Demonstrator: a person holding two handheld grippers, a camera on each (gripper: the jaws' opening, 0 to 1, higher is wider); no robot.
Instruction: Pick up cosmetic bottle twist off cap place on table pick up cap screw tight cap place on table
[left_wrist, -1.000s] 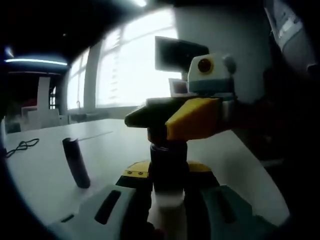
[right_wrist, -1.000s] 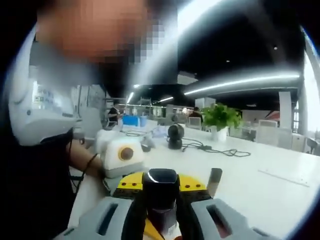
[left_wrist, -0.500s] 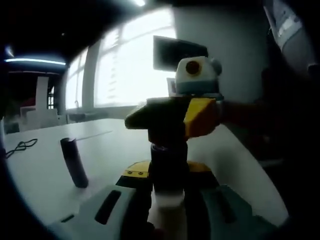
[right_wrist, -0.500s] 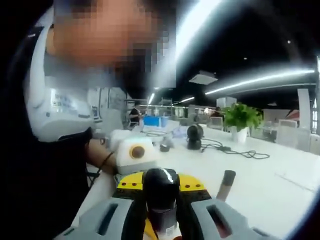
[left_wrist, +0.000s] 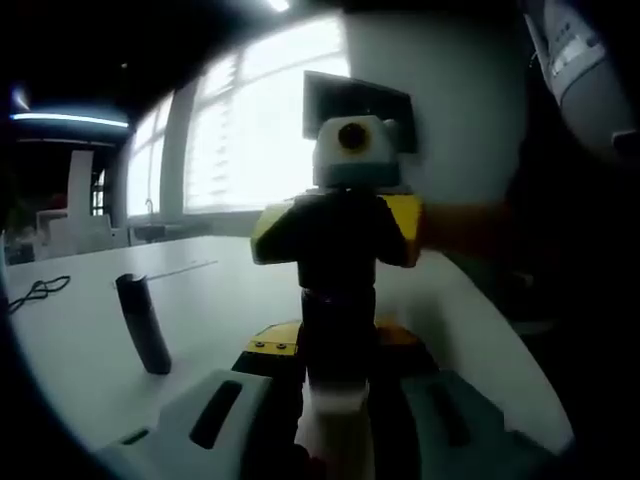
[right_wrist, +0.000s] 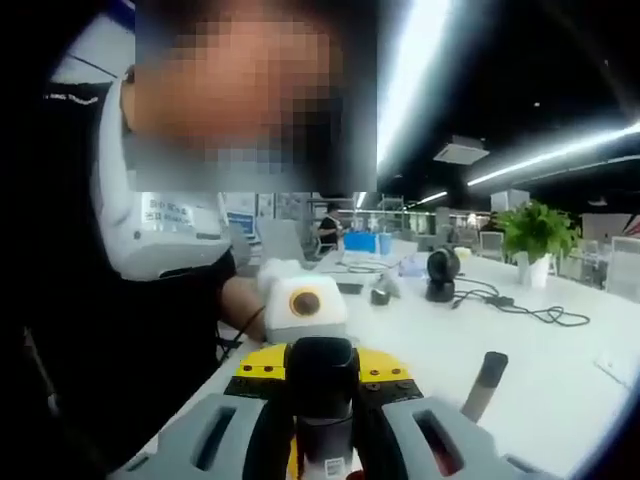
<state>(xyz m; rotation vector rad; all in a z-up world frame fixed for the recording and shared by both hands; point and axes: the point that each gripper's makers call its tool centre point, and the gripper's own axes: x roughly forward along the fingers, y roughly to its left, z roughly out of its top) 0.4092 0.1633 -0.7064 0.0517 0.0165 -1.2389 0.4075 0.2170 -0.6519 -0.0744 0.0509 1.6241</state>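
The cosmetic bottle (left_wrist: 338, 345), dark above and pale lower down, stands upright between the jaws of my left gripper (left_wrist: 335, 405), which is shut on its body. From above, my right gripper (left_wrist: 338, 238), black and yellow, is clamped on the bottle's black cap. In the right gripper view the glossy black cap (right_wrist: 321, 368) sits between that gripper's own jaws (right_wrist: 320, 410), which are shut on it. The left gripper's yellow front (right_wrist: 255, 366) shows just behind the cap. The bottle is held above a white table (left_wrist: 90, 340).
A dark slim tube (left_wrist: 141, 325) stands slightly tilted on the table to the left, also visible as a tube (right_wrist: 489, 384) in the right gripper view. A black cable (left_wrist: 35, 292), a plant (right_wrist: 538, 230) and a small round device (right_wrist: 438, 274) lie farther off. A person's torso (right_wrist: 150, 330) is close behind.
My right gripper has turned around the cap, its body swinging leftward in the left gripper view. The right gripper view has panned accordingly. The bottle stays held in the left gripper.
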